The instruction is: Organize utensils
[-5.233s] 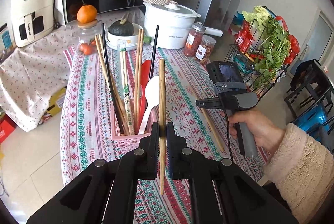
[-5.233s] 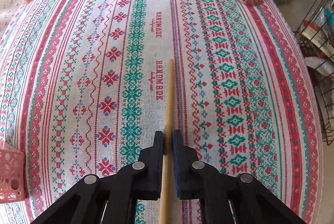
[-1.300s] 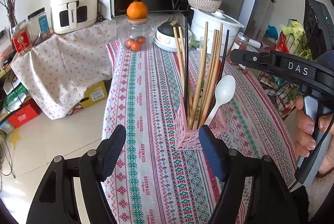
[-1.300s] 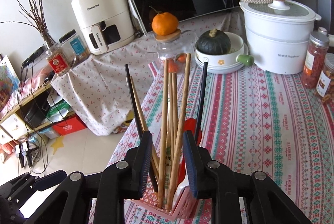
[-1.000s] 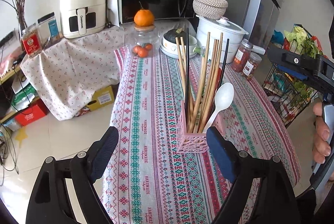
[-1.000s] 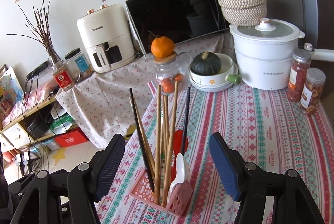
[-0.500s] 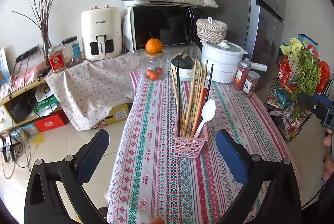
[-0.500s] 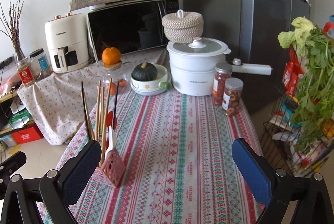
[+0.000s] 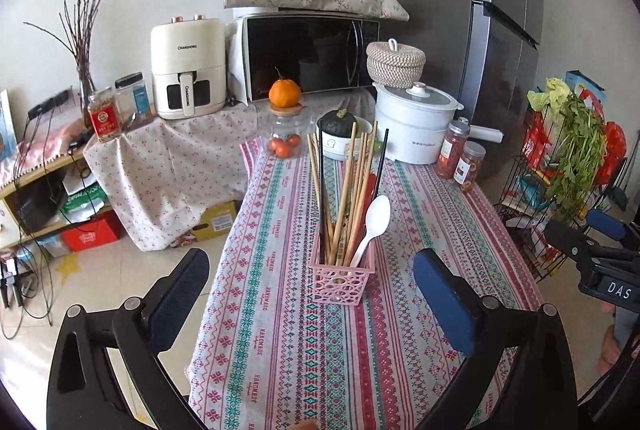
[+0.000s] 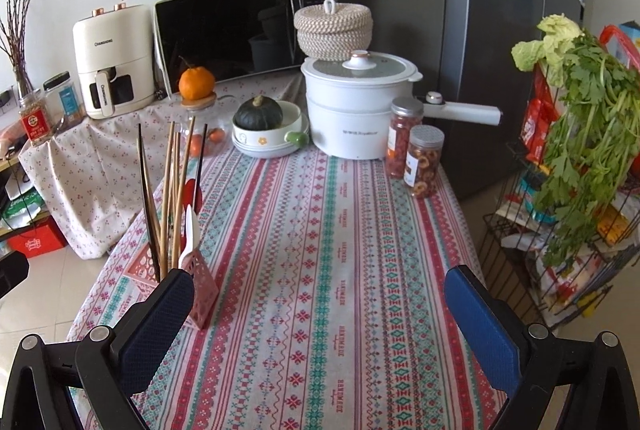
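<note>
A pink perforated utensil holder (image 9: 343,280) stands upright on the patterned tablecloth (image 9: 296,350). It holds several wooden chopsticks (image 9: 352,189), black chopsticks, a white spoon (image 9: 376,220) and a red utensil. In the right wrist view the holder (image 10: 202,290) is at the left, partly behind my left finger. My left gripper (image 9: 311,300) is open wide and empty, pulled back from the holder. My right gripper (image 10: 320,314) is open wide and empty over the table's near end; it also shows in the left wrist view (image 9: 600,262) at the right edge.
At the table's far end stand a white pot (image 10: 360,117), a bowl with a dark squash (image 10: 268,133), two jars (image 10: 416,153) and a jar topped with an orange (image 9: 285,121). A wire rack with greens (image 10: 576,189) stands right of the table. Microwave and air fryer sit behind.
Both grippers let go of their chopsticks, which now stand in the holder, then opened wide and drew back and up from the holder.
</note>
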`<action>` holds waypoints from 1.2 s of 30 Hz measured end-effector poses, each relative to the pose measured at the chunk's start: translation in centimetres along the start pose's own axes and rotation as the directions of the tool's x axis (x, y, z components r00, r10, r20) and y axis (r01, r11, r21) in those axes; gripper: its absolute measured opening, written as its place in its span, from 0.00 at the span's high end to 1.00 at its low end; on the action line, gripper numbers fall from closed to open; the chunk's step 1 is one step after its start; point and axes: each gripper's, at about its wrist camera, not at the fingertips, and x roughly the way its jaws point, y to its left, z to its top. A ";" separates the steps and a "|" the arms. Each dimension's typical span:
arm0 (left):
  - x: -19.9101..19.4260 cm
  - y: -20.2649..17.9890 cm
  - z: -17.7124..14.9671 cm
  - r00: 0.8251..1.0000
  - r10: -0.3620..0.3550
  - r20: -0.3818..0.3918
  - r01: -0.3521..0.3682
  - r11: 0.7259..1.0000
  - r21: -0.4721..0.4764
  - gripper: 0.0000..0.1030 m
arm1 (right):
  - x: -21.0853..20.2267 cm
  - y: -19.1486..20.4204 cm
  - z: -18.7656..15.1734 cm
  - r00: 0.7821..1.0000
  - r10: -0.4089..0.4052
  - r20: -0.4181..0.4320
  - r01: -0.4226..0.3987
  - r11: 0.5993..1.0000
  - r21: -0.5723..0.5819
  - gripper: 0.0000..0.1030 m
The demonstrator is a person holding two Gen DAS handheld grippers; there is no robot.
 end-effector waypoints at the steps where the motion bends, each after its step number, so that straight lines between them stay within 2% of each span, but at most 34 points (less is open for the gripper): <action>1: 0.0 0.0 0.0 1.000 0.001 0.000 -0.001 1.000 0.001 0.00 | 0.2 0.1 -0.1 1.000 0.000 -0.006 0.000 1.000 -0.001 0.00; 7: 0.1 -0.3 0.2 1.000 0.000 0.005 0.000 1.000 -0.001 0.00 | 0.6 0.4 -0.1 0.999 0.013 -0.031 -0.013 1.000 0.018 0.00; 36: 0.4 -0.7 0.1 0.999 0.028 0.016 -0.028 1.000 -0.007 0.00 | 0.2 1.2 0.4 1.000 0.016 -0.017 -0.016 1.000 0.027 0.00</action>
